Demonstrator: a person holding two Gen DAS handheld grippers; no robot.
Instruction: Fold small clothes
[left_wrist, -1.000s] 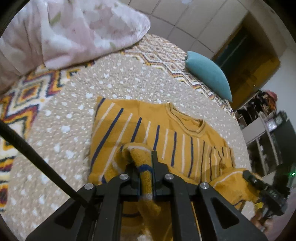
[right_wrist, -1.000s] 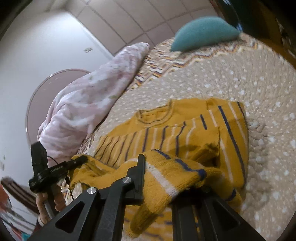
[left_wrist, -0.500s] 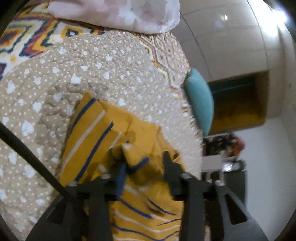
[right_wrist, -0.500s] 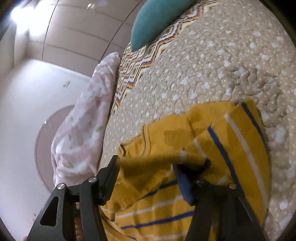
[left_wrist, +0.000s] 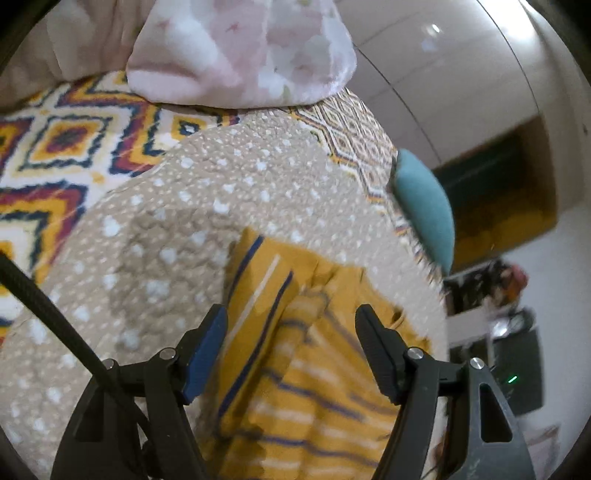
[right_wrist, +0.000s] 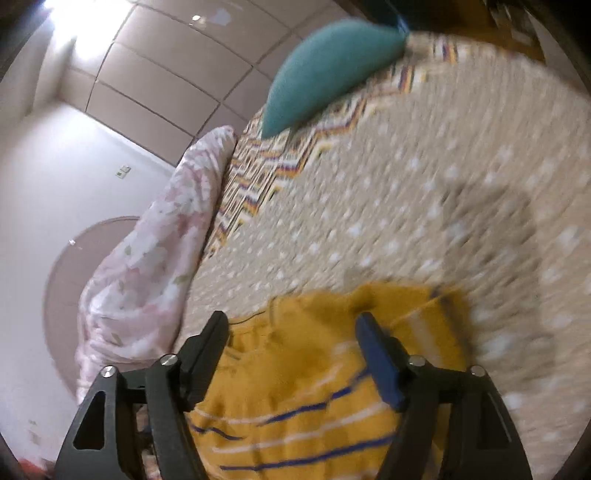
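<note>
Both grippers spread wide, gripping nothing: left gripper, right gripper. Mustard striped sweater lies on the dotted beige quilt, just beneath the fingers. Risk: loose folded layers could slump or catch on a fingertip. Left view shows the sleeve fold; right view shows the neckline, blurred.

Mustard-yellow sweater with navy and white stripes lies on a beige, white-dotted quilt. Beyond the quilt: a multicoloured zigzag bedspread, a teal pillow, a pink floral duvet.
</note>
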